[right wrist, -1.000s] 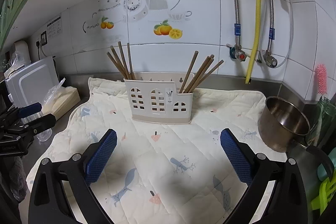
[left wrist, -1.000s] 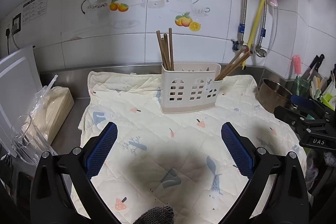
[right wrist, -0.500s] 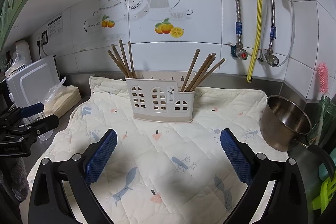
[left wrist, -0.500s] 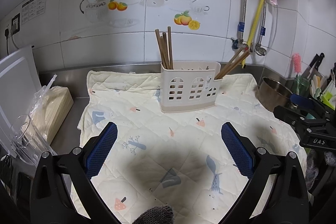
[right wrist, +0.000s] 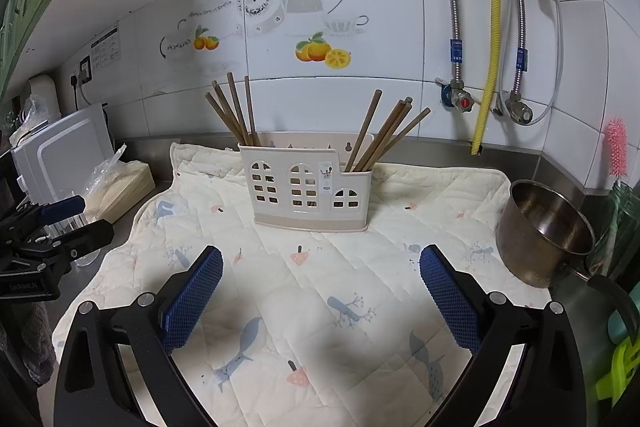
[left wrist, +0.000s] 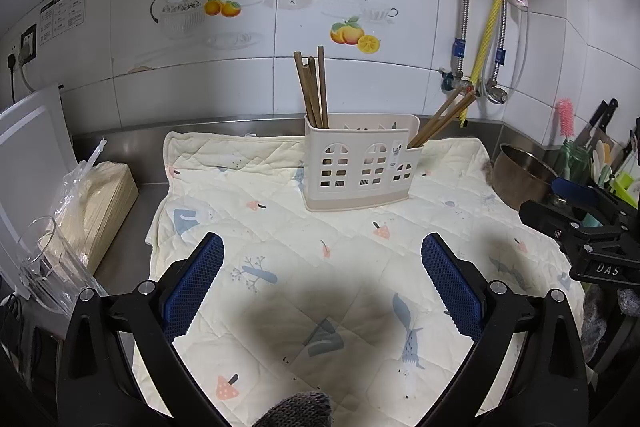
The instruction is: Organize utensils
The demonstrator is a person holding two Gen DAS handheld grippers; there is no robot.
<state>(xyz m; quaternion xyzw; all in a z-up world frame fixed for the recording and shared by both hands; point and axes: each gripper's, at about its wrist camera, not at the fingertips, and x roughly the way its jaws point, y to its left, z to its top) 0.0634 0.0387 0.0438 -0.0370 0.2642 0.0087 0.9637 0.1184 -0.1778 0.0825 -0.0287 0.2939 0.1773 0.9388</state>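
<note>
A cream plastic utensil holder [left wrist: 360, 163] [right wrist: 308, 187] with arched window cut-outs stands upright on a quilted mat [left wrist: 320, 267] [right wrist: 320, 287]. Brown chopsticks [left wrist: 312, 87] [right wrist: 234, 115] stick up from its left compartment. More chopsticks [left wrist: 444, 119] [right wrist: 384, 135] lean out of its right compartment. My left gripper [left wrist: 322, 283] hovers open above the mat's near part, nothing between its blue pads. My right gripper [right wrist: 320, 291] is open too, empty, short of the holder. Each gripper appears at the edge of the other's view.
A steel pot [right wrist: 548, 231] [left wrist: 520, 175] sits at the mat's right edge. Jars with brushes and knives [left wrist: 592, 147] stand in the right corner. On the left are a glass cup [left wrist: 44, 267], a bagged stack [left wrist: 96, 203] and a white appliance [right wrist: 60, 151]. Pipes [right wrist: 492, 27] run down the tiled wall.
Both grippers have drawn back slightly and lifted, so the holder sits a little lower and farther in each view. Their jaws stayed open and nothing on the mat moved.
</note>
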